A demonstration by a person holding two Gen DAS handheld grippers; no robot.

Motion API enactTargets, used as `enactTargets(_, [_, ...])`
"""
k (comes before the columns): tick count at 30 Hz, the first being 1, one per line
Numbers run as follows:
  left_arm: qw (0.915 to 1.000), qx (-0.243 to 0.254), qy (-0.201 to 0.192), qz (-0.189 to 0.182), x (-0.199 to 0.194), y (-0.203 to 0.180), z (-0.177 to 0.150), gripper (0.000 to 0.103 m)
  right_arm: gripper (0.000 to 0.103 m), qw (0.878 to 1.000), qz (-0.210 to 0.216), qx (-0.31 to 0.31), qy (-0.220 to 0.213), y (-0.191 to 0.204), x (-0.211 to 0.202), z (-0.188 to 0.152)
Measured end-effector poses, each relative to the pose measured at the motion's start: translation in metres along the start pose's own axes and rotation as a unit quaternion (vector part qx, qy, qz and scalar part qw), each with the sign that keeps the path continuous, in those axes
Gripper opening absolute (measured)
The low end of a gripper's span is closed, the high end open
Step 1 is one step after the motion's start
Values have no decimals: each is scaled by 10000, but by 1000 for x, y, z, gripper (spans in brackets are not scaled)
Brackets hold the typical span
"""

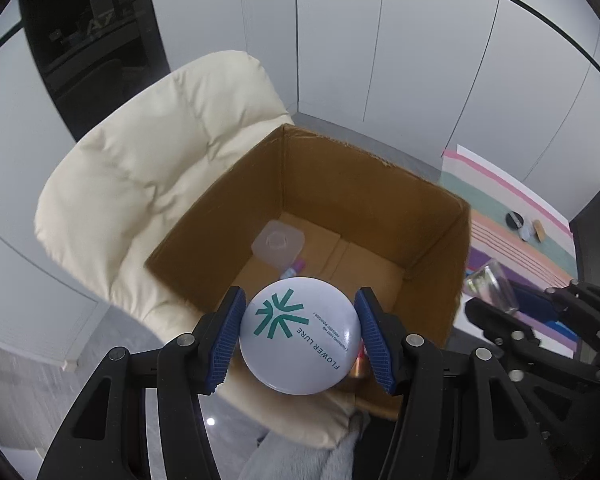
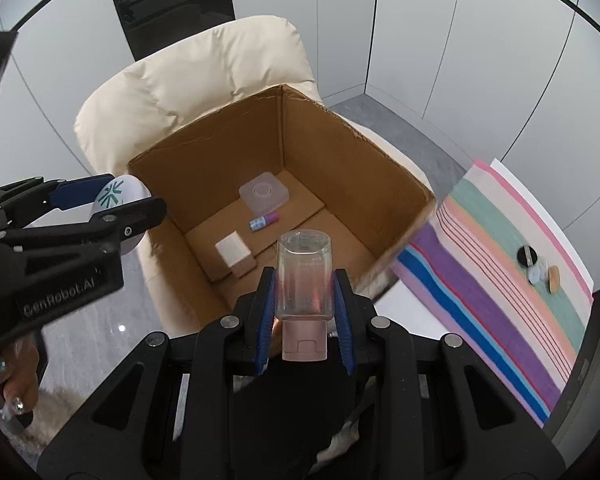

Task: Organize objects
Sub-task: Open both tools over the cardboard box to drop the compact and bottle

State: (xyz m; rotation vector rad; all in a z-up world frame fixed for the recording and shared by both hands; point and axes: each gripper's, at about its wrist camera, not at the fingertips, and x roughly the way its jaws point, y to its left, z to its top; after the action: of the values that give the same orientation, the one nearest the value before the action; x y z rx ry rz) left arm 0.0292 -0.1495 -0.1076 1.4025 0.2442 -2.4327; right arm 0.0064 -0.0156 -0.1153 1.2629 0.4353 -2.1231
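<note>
We record the left gripper clenched on a round white compact printed with a teal emblem and the words "FLOWER LURE"; its blue pads press the compact's rim on both sides. The compact is held above the near edge of an open cardboard box. The box sits on a cream padded chair.

The right gripper is clamped on a clear bottle with a pink cap, cap end toward the camera, held over the box's near wall.

On the box floor we note a translucent square container near the far corner, a small blue-and-purple tube just beside it, and a small white carton closer to us.

To the right, a striped cloth covers the worktop; on it lie a black round item, a pale blue disc and a tan piece, close together.
</note>
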Motion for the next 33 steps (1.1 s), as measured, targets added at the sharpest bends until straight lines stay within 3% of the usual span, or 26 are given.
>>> enactTargets(5, [9998, 9, 56, 176, 37, 2, 32, 58, 28, 9998, 26, 155, 124, -12, 41, 22])
enactTargets(12, [9999, -78, 57, 116, 80, 9, 69, 58, 28, 9992, 3, 261, 307, -24, 88, 52])
enactTargets(21, [9983, -233, 497, -196, 102, 12, 65, 59, 29, 9986, 70, 449, 286, -40, 109, 76])
enactTargets(23, [9981, -310, 523, -99, 101, 15, 66, 65, 41, 9981, 216, 541, 185, -42, 110, 78])
enactTargets(25, [9983, -289, 489, 88, 98, 18, 67, 75, 76, 9973, 124, 706, 131, -47, 109, 78])
enactTargets(27, [9983, -347, 470, -67, 96, 22, 67, 82, 89, 9959, 24, 902, 29, -56, 107, 77])
enactTargets(30, [9975, -422, 526, -230, 95, 22, 67, 85, 90, 9936, 226, 1104, 30, -66, 104, 76])
enactTargets(33, [9980, -312, 532, -140, 95, 17, 66, 86, 90, 9934, 161, 1135, 38, -70, 100, 74])
